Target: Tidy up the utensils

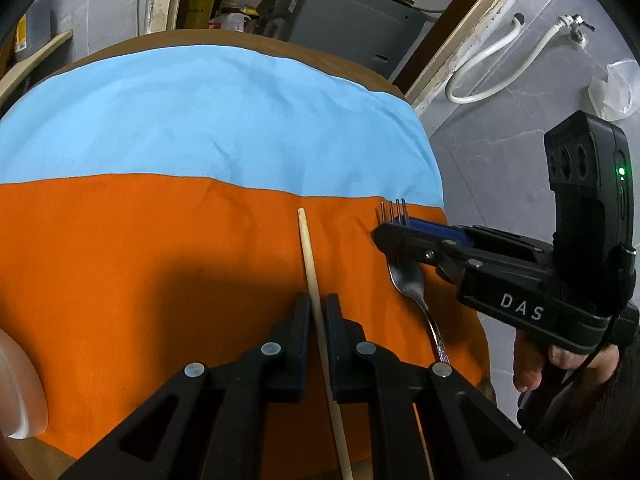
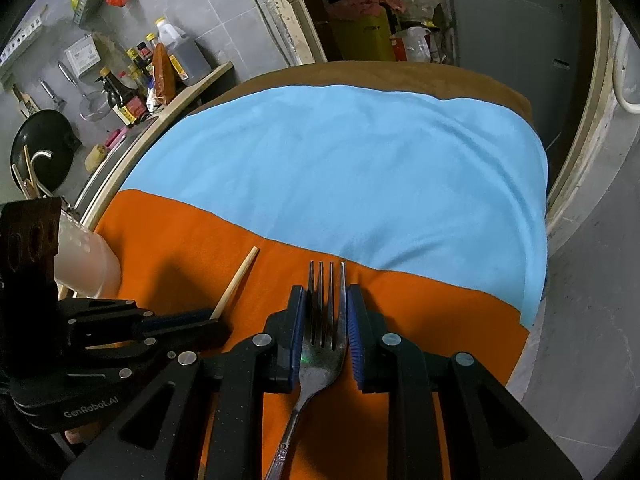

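A wooden chopstick point(image 1: 310, 268) lies on the orange cloth point(image 1: 140, 260), running between the fingers of my left gripper point(image 1: 318, 300). There are small gaps on both sides of it, so the jaws stand open around it. A metal fork point(image 2: 324, 344) lies on the orange cloth point(image 2: 440, 312) between the fingers of my right gripper point(image 2: 326, 292). Its jaws are open, close to the fork's head without clamping it. The fork point(image 1: 412, 284) and right gripper point(image 1: 384, 236) show at the right of the left wrist view. The chopstick point(image 2: 236, 282) and left gripper point(image 2: 216, 324) show in the right wrist view.
A light blue cloth point(image 1: 208, 120) covers the far half of the table. A translucent cup point(image 2: 86, 264) stands at the table's left edge. A counter with sauce bottles point(image 2: 132, 96) and a black wok point(image 2: 42, 148) is at the far left. The table edge drops off at the right.
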